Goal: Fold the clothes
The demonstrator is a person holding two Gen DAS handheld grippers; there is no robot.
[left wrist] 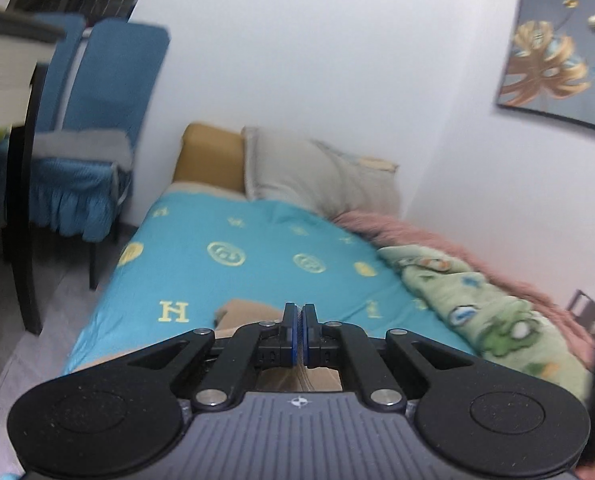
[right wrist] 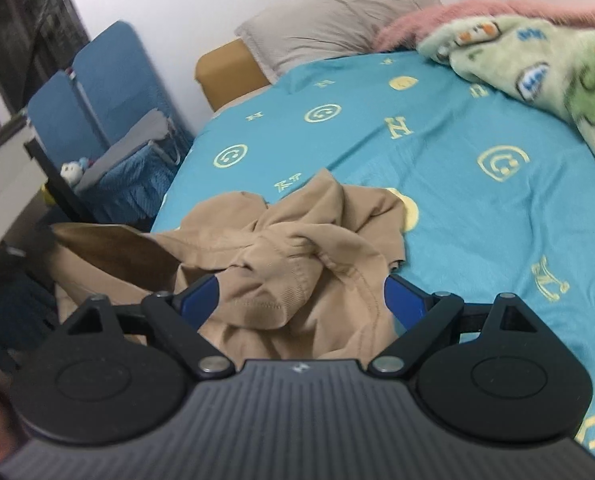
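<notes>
A crumpled tan garment lies near the front edge of the bed, on a turquoise sheet with yellow prints. My right gripper hovers over it, open, its blue pads wide apart and clear of the cloth. One edge of the garment is drawn up to a point at the far left of the right wrist view. In the left wrist view my left gripper is shut, with tan garment cloth showing just behind and beneath its closed fingers. It appears to pinch a thin fold.
A grey pillow and a tan headboard sit at the bed's far end. A green printed blanket over a pink one lies along the wall. Blue chairs and a dark table leg stand left of the bed.
</notes>
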